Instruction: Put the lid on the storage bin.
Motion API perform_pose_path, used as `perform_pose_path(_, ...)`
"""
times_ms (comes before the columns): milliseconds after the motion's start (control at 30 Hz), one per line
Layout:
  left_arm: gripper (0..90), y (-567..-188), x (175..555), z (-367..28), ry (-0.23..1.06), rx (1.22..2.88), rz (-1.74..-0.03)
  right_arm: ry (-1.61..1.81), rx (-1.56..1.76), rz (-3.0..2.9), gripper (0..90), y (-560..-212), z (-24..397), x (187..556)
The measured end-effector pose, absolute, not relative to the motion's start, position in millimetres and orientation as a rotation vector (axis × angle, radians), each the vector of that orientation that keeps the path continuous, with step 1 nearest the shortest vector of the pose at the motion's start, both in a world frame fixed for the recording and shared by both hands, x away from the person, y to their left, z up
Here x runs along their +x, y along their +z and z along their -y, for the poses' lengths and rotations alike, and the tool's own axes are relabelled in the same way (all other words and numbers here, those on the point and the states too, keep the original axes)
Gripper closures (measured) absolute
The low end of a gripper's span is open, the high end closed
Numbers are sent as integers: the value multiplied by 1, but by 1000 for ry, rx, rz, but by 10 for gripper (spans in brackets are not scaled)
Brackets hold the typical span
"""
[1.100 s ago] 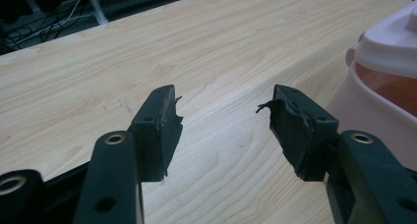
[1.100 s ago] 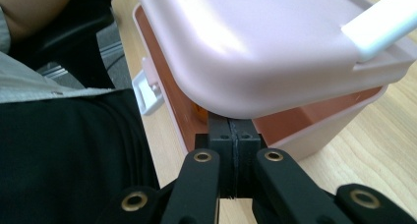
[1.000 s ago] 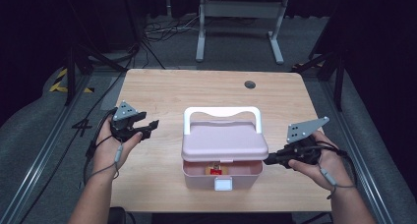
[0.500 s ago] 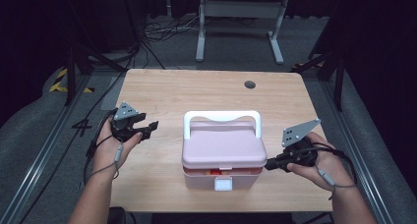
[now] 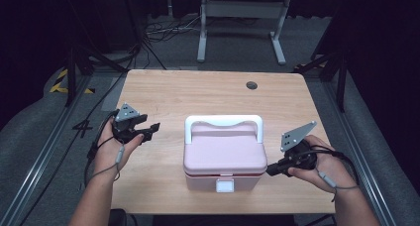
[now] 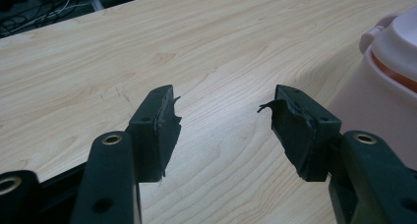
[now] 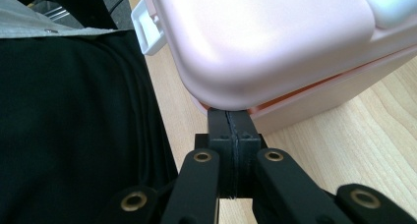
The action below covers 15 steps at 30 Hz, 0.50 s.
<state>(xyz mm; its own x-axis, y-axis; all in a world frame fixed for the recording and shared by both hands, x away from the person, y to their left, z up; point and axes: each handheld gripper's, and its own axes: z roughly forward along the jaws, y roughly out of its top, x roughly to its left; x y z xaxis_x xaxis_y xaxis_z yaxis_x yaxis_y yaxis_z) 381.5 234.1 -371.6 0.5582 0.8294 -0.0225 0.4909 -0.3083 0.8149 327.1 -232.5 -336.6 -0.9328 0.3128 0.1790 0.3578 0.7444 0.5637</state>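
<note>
We note a wooden table (image 5: 198, 94), with a small dark round grommet (image 5: 251, 85) near its 1 o'clock corner. On the grey floor (image 5: 237, 52) beyond at 12 o'clock: a white metal stand (image 5: 241, 18), tangled cables (image 5: 166, 30). Yellow-black tape (image 5: 63, 82) at 10 o'clock.

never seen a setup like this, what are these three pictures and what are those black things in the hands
A person sits at a wooden table and holds a handheld gripper in each hand. Each has two black jaws that pinch like tongs.

The high view looks down from above the person. The other two pictures come from small cameras riding on the grippers, looking along their jaws.

On the table stands a pink box with a white handle and a white latch.

The left gripper has its jaws open with nothing between them, beside the box. The right gripper has its jaws shut together, their tips at the seam under the lid's corner. Neither holds anything.
</note>
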Motion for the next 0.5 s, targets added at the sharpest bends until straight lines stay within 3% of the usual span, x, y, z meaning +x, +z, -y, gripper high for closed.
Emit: perform_pose_path(500,429,-371,381,-235,524,1965,-1063,-914,-531,2859,900,-337,235,326)
